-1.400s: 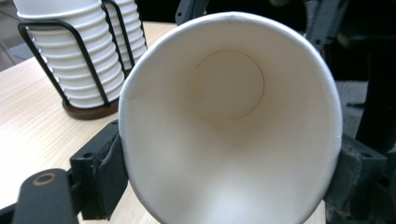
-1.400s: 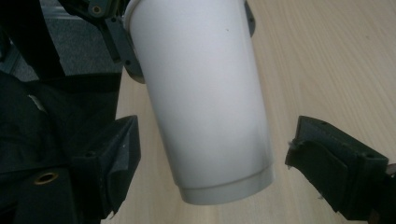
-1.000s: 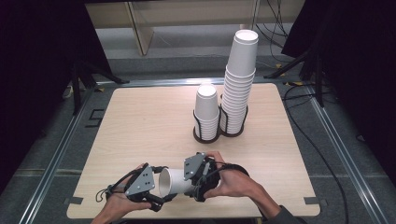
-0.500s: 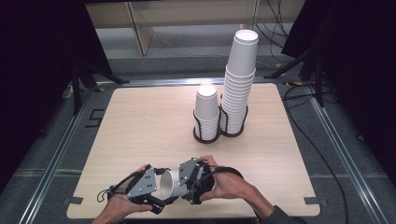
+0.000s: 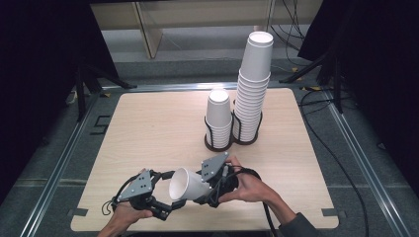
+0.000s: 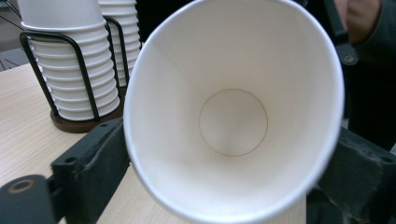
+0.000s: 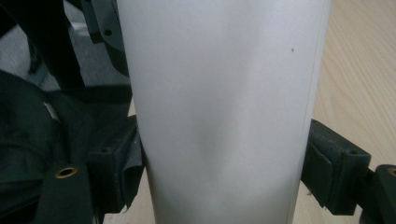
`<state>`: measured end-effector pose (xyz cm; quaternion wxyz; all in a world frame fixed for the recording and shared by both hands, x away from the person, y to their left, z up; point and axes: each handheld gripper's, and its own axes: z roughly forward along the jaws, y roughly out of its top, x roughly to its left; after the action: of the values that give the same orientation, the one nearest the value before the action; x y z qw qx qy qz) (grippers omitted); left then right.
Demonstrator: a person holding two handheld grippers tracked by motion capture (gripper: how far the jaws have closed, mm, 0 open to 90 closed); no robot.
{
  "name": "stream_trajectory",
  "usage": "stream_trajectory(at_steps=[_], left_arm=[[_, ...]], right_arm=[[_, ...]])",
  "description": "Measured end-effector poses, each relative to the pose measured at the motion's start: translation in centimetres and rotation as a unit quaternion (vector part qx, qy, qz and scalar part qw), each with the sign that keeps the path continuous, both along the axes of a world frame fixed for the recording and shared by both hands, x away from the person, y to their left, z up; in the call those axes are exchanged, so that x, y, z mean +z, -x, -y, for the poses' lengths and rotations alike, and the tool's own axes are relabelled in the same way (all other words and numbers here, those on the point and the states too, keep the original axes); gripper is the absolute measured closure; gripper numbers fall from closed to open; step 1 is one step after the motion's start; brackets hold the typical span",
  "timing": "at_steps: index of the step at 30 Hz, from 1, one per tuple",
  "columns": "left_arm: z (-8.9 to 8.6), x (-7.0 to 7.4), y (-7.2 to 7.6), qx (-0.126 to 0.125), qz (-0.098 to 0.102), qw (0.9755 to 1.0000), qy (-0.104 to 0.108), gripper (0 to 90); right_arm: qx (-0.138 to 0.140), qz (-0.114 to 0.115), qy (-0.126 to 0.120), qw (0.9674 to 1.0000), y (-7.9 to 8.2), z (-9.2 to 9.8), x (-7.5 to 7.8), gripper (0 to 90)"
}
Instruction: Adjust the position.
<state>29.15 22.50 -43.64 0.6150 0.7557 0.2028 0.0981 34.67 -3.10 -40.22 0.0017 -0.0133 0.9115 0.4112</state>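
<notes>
A white paper cup [image 5: 188, 183] lies on its side above the front of the table, mouth toward my left gripper [image 5: 165, 193]. My right gripper [image 5: 207, 190] is shut on the cup's wall near its base; in the right gripper view the cup [image 7: 219, 116] is dented between the pads of the gripper [image 7: 222, 172]. In the left gripper view I look straight into the cup [image 6: 233, 116]. The left gripper [image 6: 229, 177] has just been opening, and its jaws stand on either side of the rim without pinching it.
A black wire holder [image 5: 232, 140] at the table's middle back carries a short cup stack [image 5: 219, 118] and a tall cup stack [image 5: 254, 89]. The wooden table [image 5: 148, 128] has a metal-framed edge; dark stands and cables lie around it.
The left gripper's jaws have come apart from the cup's rim. The right hand has drawn the cup slightly to the right and tilted its mouth up into view.
</notes>
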Motion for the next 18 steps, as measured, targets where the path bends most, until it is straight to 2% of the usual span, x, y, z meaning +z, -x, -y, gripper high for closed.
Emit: stream_trajectory(at_steps=[1, 2, 4, 7, 11, 15, 18], left_arm=[[0.09, -0.12, -0.04, 0.001, -0.002, 0.9997, 0.026, 8.9], [-0.06, -0.07, -0.01, 0.003, -0.004, 0.9996, 0.028, 8.7], [-0.01, -0.04, 0.0, 0.004, 0.0, 0.999, 0.045, 8.2], [0.17, 0.04, 0.02, 0.008, -0.006, 0.9977, 0.067, 6.9], [0.5, -0.03, 0.12, 0.015, -0.003, 0.9977, 0.066, 4.3], [0.58, 0.07, 0.28, 0.019, 0.004, 0.9973, 0.071, 8.2], [0.56, 0.11, 0.25, 0.021, 0.004, 0.997, 0.075, 9.0]], right_arm=[[0.0, -0.005, -0.01, 0.9999, -0.14, 0.16, 0.01, 23.2], [-0.002, -0.011, -0.018, 0.9998, -0.2, 0.26, -0.01, 23.2], [-0.001, -0.018, -0.031, 0.9994, -0.25, 0.24, -0.07, 23.1], [0.002, -0.022, -0.038, 0.999, -0.15, -0.09, -0.26, 23.0], [0.004, -0.032, -0.045, 0.9985, -0.08, -0.4, -0.55, 22.9], [0.003, -0.032, -0.058, 0.9978, -0.23, -0.46, -0.72, 22.9], [0.003, -0.042, -0.061, 0.9972, -0.24, -0.44, -0.76, 22.9]])
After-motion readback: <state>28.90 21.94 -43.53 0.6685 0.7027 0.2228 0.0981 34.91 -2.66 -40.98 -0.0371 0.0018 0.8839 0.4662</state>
